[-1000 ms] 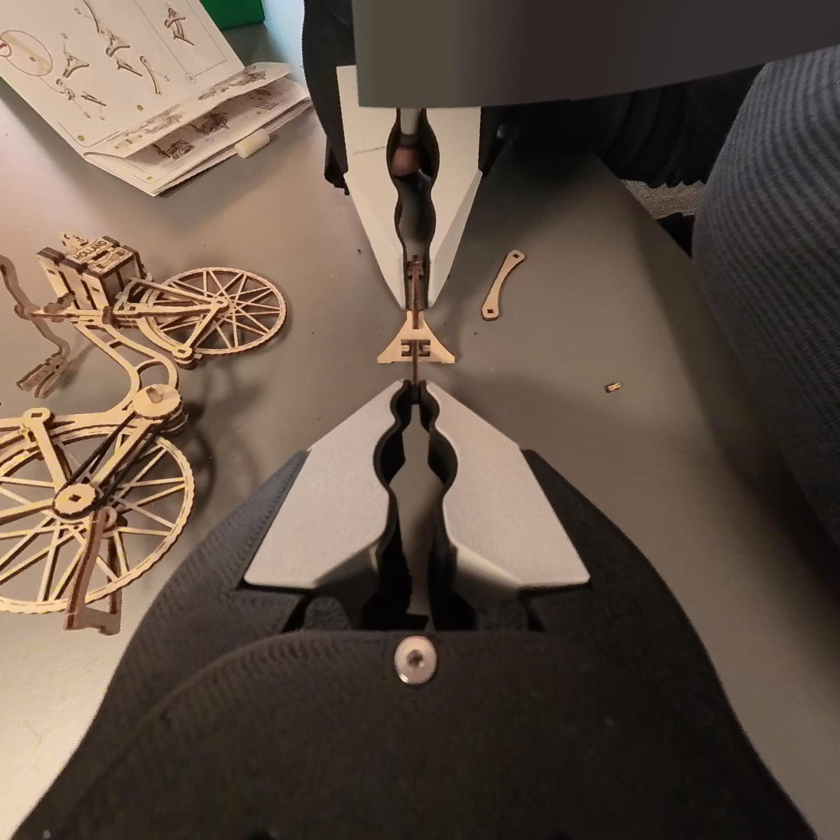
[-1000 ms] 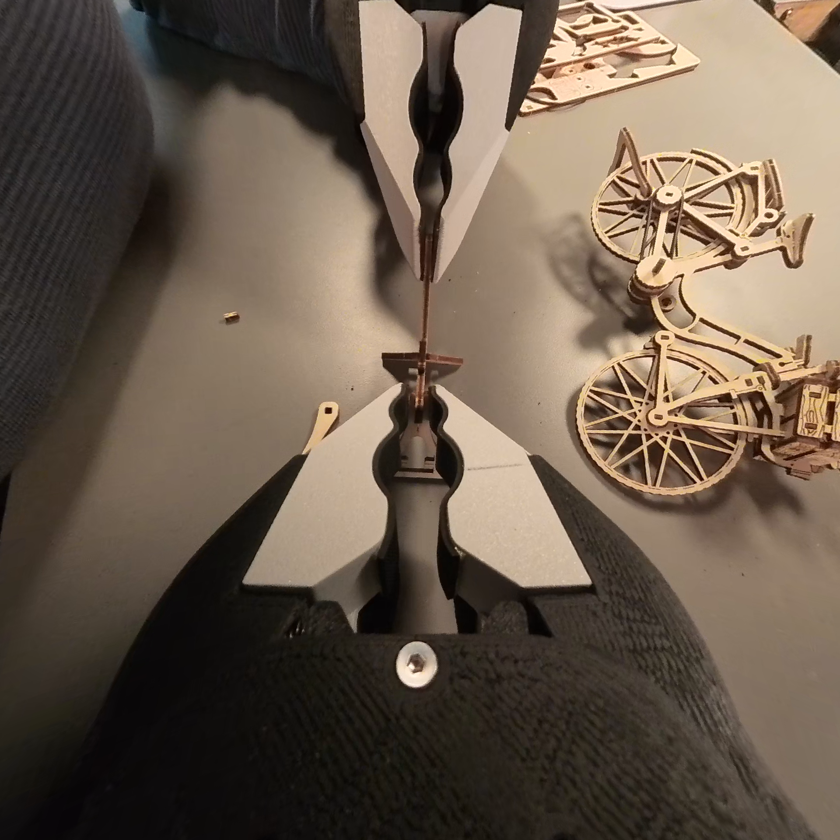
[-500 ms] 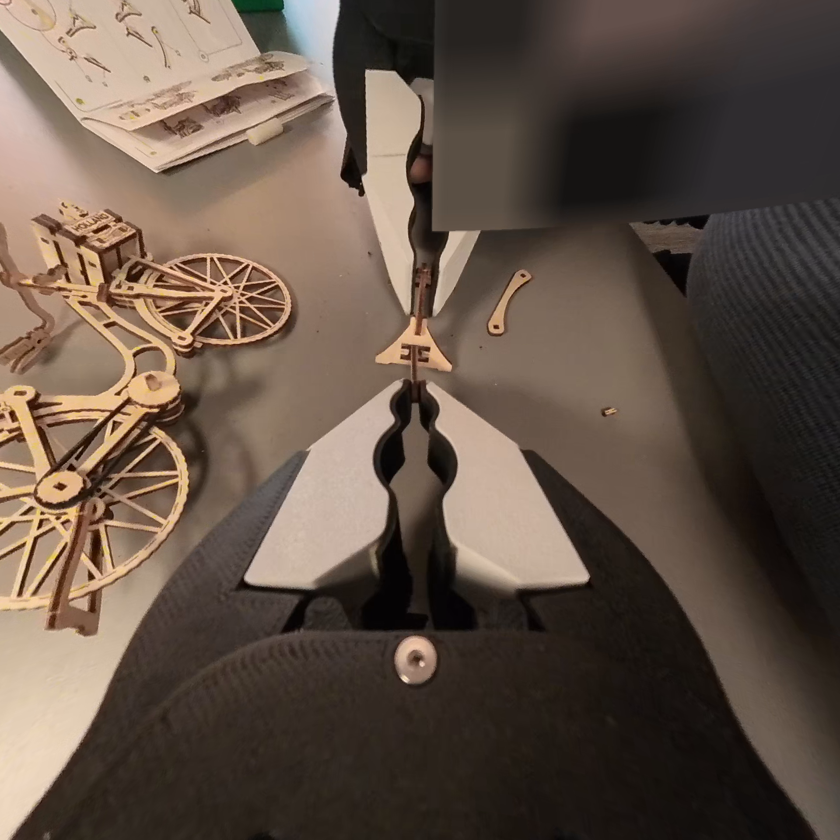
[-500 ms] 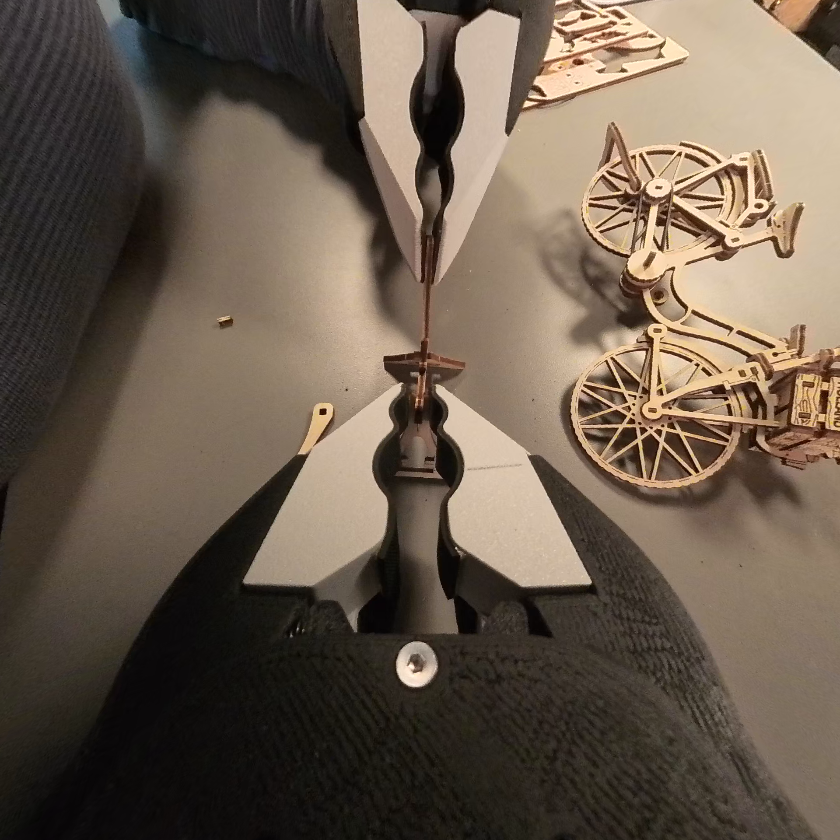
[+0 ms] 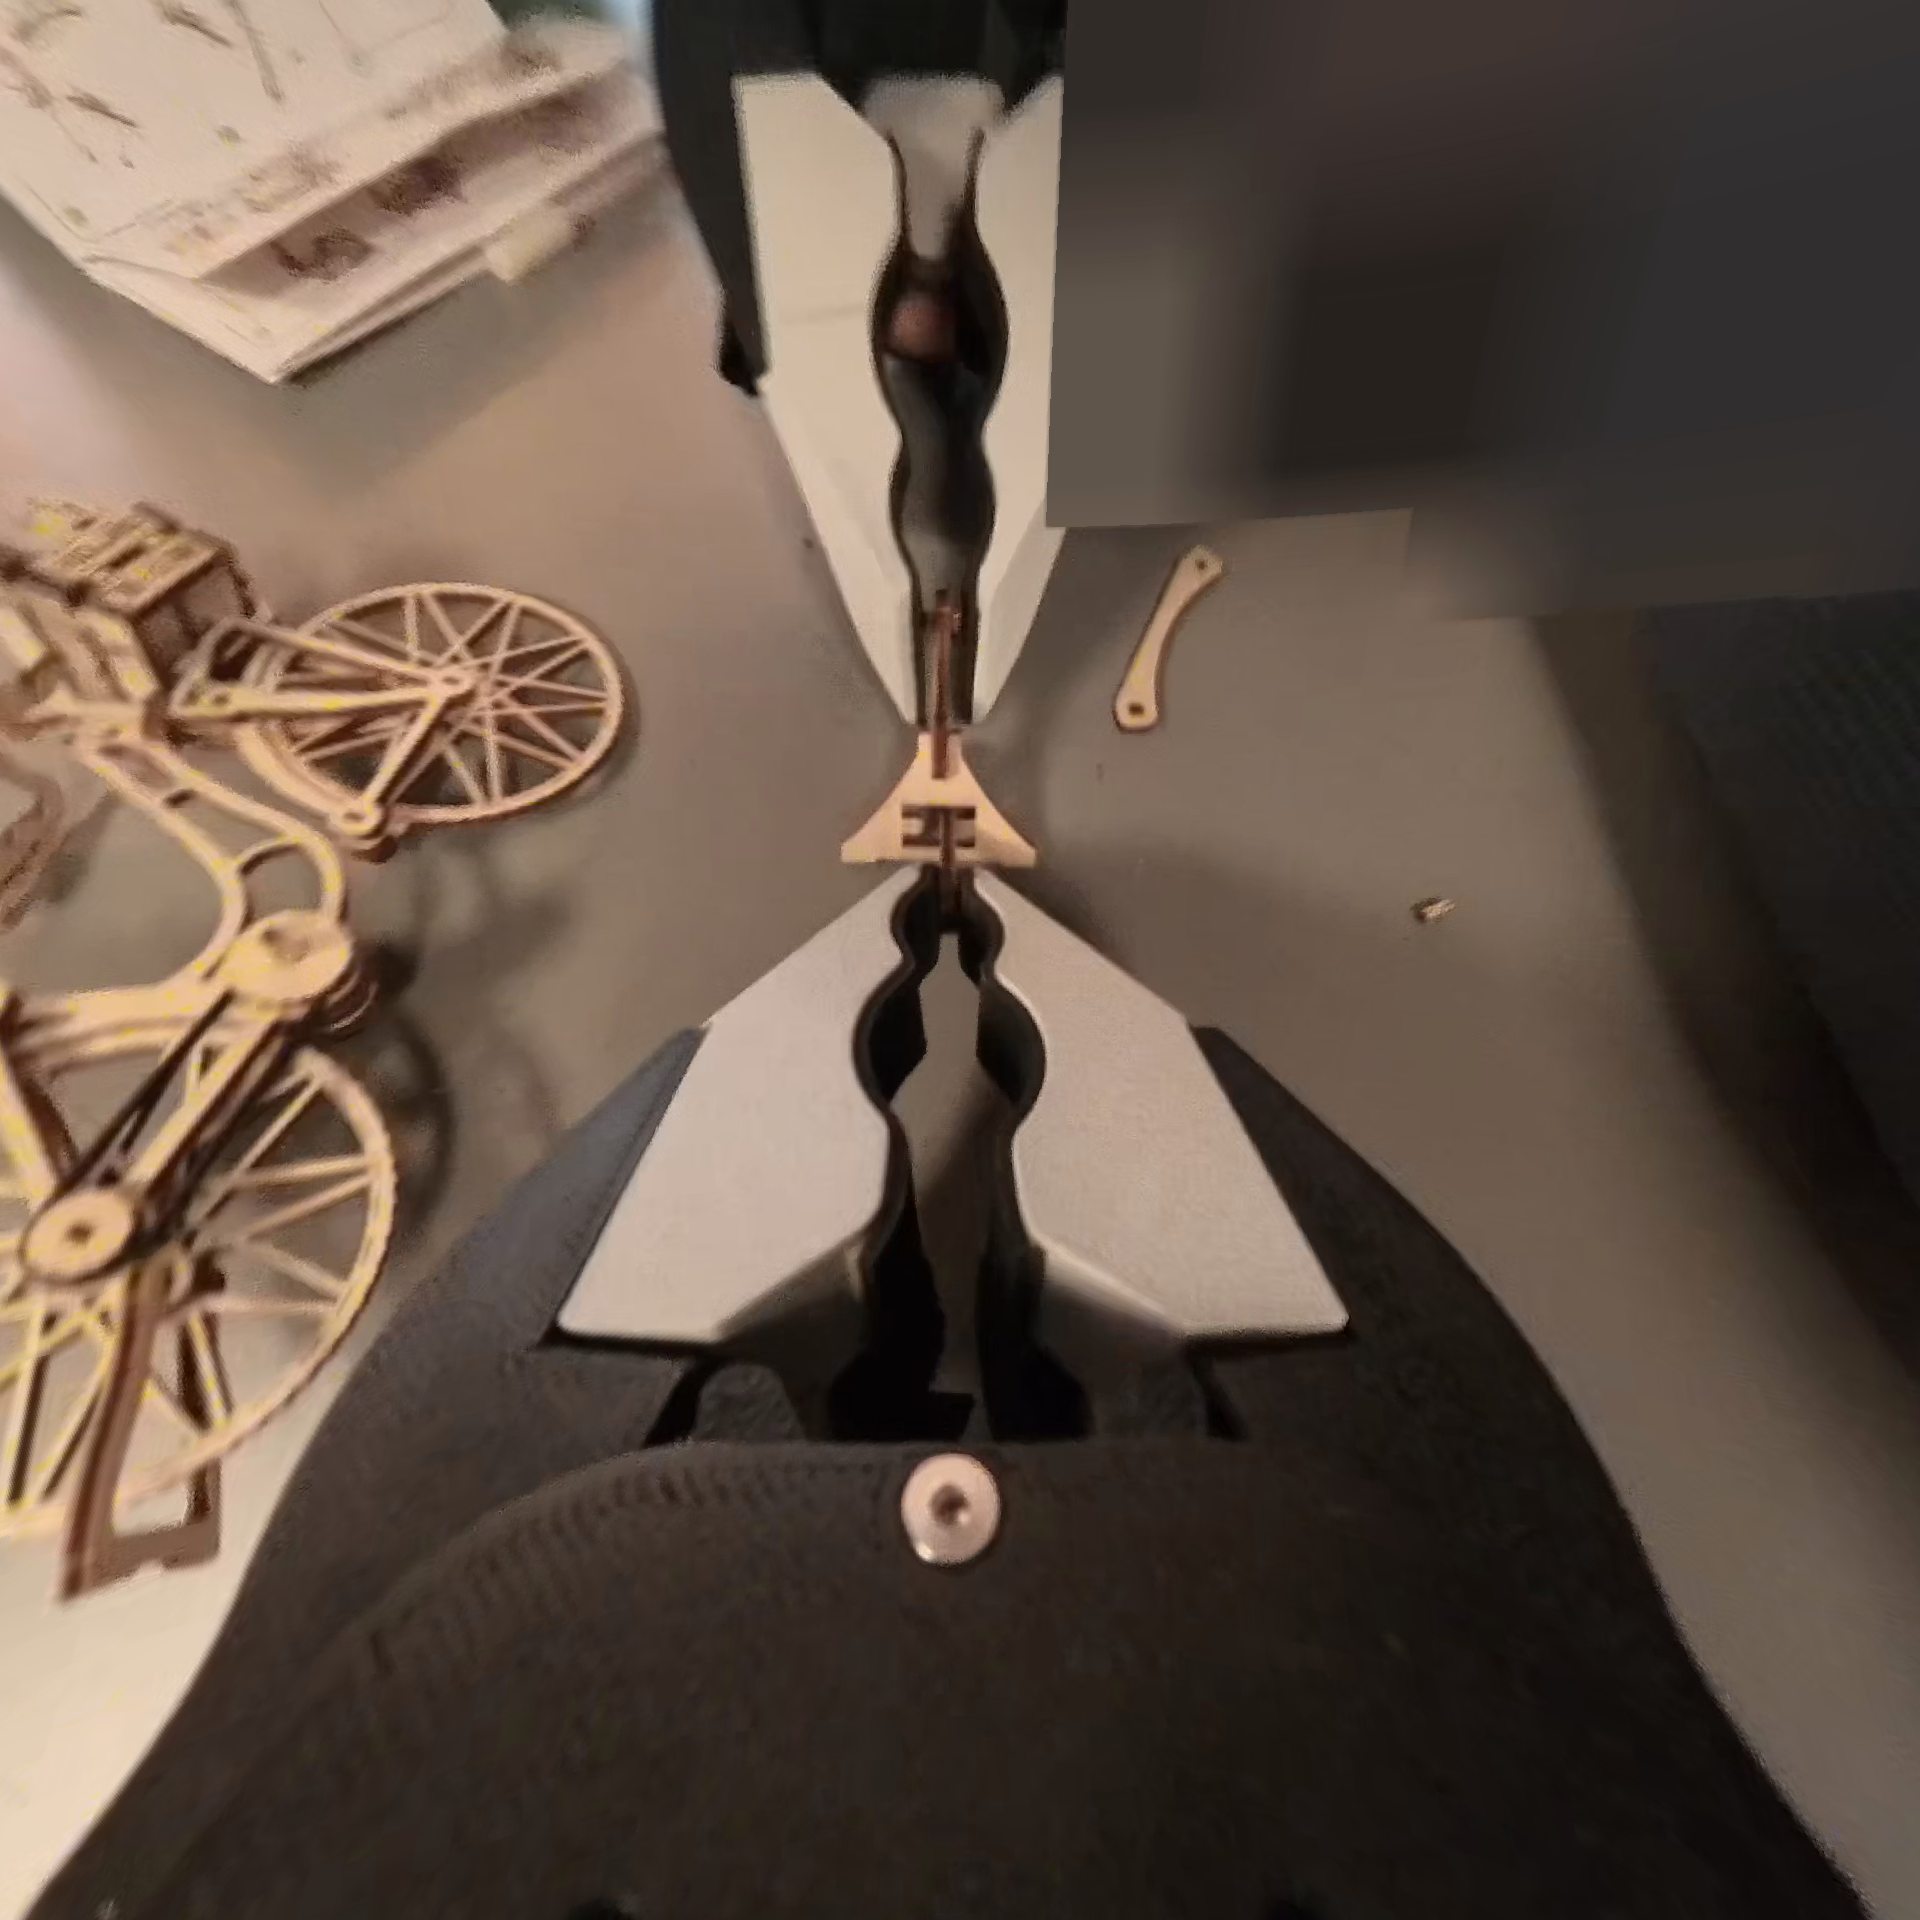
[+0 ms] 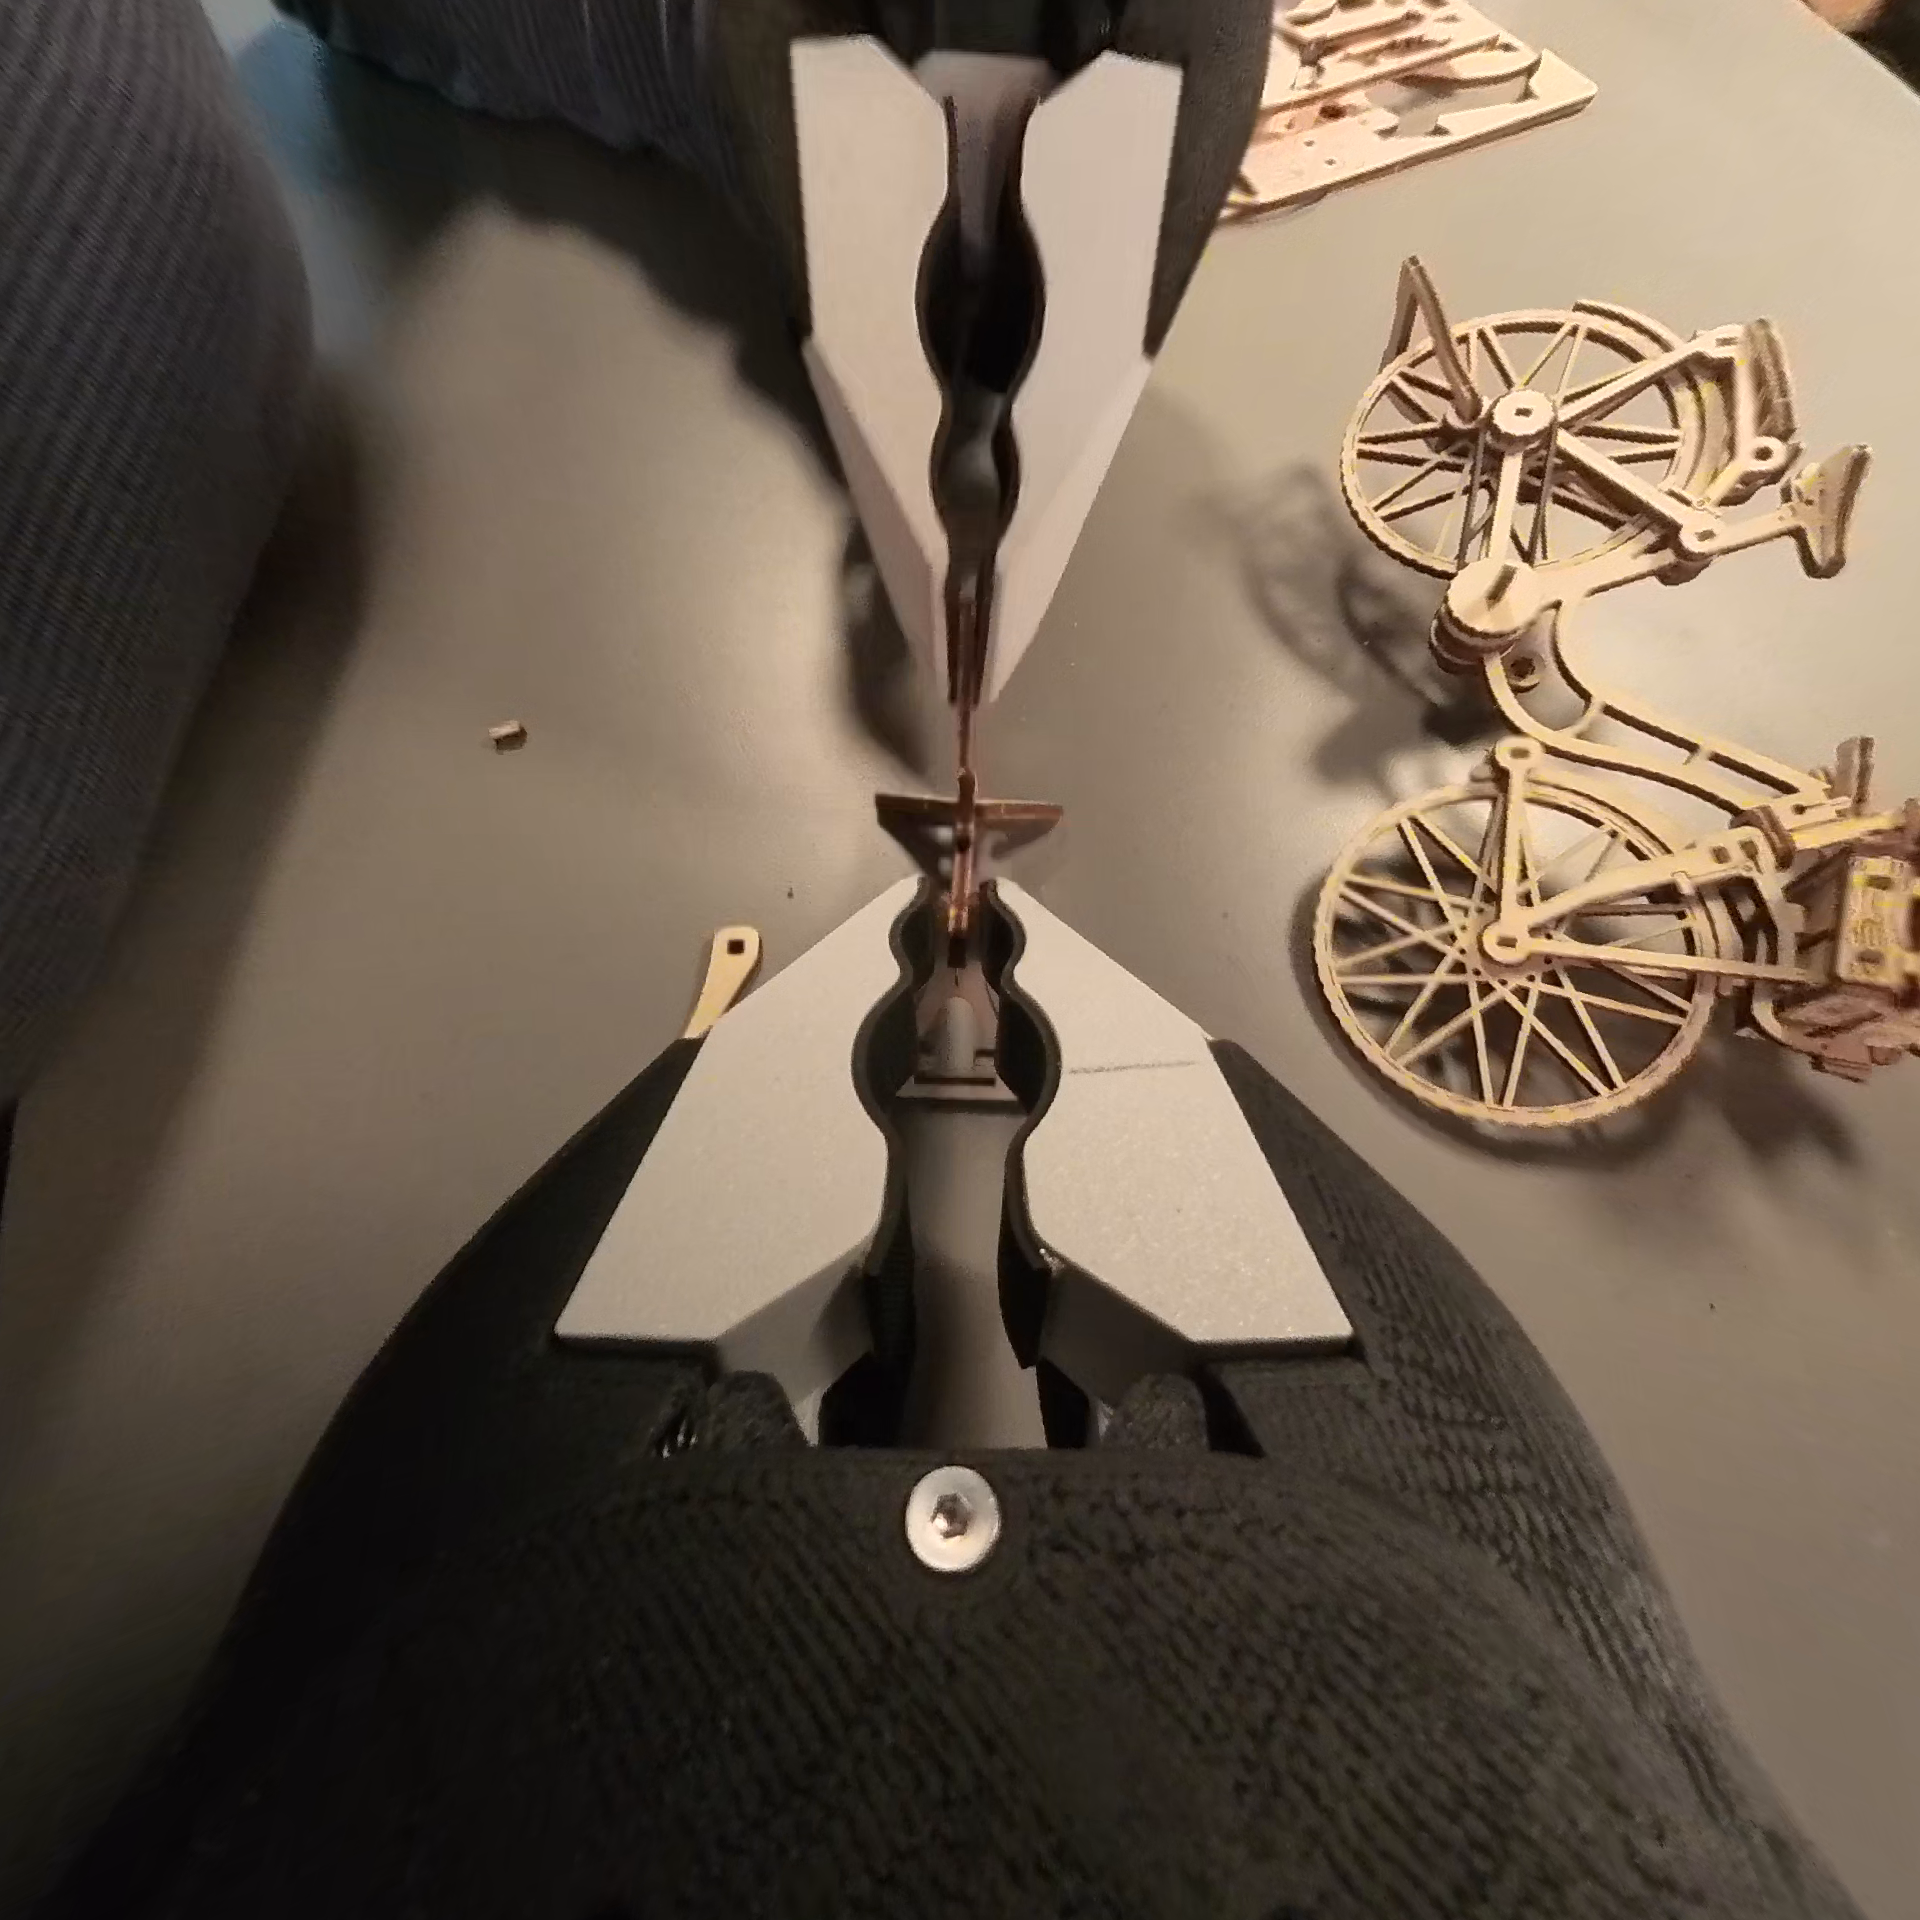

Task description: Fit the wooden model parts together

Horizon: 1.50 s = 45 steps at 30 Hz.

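The small triangular pale-wood model piece (image 5: 937,823) with its slotted middle sits in the air between the two gripper tips, threaded crosswise on a thin dark-brown wooden strip (image 6: 966,769) that runs from one gripper to the other. Compared with a second ago the pair has hardly shifted in the grippers; what has moved is the background, with the desk (image 5: 1299,935) and the finished pale-wood bicycle model (image 5: 260,831) sliding and the pictures now smeared, which I read as both hands carrying the joined parts together rather than pushing them further into each other. That suggests the slot joint is already seated or close to it, though the depth of the fit is too small to judge. The left gripper (image 5: 940,899) is pinched together on the near end of the strip, the triangular piece lying just beyond its tips. The right gripper (image 6: 964,914) is likewise closed on the strip's other end, with the triangular piece just ahead of its tips. Everything held hangs above the desk, well apart from the bicycle, the loose curved wooden link (image 5: 1164,649), the tiny wooden peg (image 5: 1432,910), the folded instruction sheets (image 5: 312,177) and the part sheet (image 6: 1382,114).
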{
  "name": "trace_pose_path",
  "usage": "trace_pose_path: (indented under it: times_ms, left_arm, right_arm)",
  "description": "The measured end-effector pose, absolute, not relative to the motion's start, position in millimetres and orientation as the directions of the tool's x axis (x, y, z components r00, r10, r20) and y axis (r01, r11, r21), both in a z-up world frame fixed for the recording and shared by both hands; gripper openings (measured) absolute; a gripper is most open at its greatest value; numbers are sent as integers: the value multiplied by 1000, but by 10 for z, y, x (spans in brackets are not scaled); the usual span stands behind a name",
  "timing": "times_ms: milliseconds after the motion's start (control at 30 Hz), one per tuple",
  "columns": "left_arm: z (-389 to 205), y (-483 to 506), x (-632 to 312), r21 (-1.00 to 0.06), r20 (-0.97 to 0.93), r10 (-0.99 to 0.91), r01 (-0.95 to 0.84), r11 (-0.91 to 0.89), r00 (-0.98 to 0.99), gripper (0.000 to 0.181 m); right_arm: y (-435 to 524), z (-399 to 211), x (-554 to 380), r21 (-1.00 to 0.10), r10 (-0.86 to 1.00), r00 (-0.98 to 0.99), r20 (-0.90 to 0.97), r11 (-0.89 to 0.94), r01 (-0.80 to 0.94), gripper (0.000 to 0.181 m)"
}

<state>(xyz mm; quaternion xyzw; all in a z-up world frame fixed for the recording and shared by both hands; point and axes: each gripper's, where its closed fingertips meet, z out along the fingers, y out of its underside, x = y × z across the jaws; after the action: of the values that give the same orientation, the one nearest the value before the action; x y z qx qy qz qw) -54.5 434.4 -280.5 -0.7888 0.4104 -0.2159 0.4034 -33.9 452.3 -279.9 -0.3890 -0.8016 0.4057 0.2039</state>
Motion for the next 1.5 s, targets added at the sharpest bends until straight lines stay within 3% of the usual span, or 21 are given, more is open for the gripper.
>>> trace_pose_path:
  times_ms: [133,333,433,500,900,1100,1500]
  left_arm:
    - [-2892,4358,-465,-764,-181,-833,-608,-216,523,3]
    - [-2863,4376,-474,-783,-132,-827,-569,-251,546,2]
    - [-2799,4330,-461,-814,-65,-834,-513,-273,548,22]
    - [-2712,4310,-475,-847,-19,-835,-453,-278,550,24]
    - [-2734,4263,-511,-836,-77,-846,-497,-234,528,3]
    - [-2743,4274,-585,-833,-35,-824,-471,-288,566,10]
    - [-2800,4274,-578,-813,-41,-825,-499,-300,563,3]
  right_arm:
    - [4485,-2801,-331,-808,778,-628,15,380,450,6]
    - [4480,-2799,-335,-809,778,-628,6,373,455,6]
    - [4479,-2799,-338,-808,779,-627,9,375,454,6]
    - [4480,-2799,-338,-808,779,-627,10,375,453,7]
    - [4483,-2802,-342,-808,782,-624,11,374,455,6]
    - [4484,-2851,-333,-788,780,-626,19,397,470,8]
    - [4447,-2835,-384,-794,782,-623,25,394,462,27]
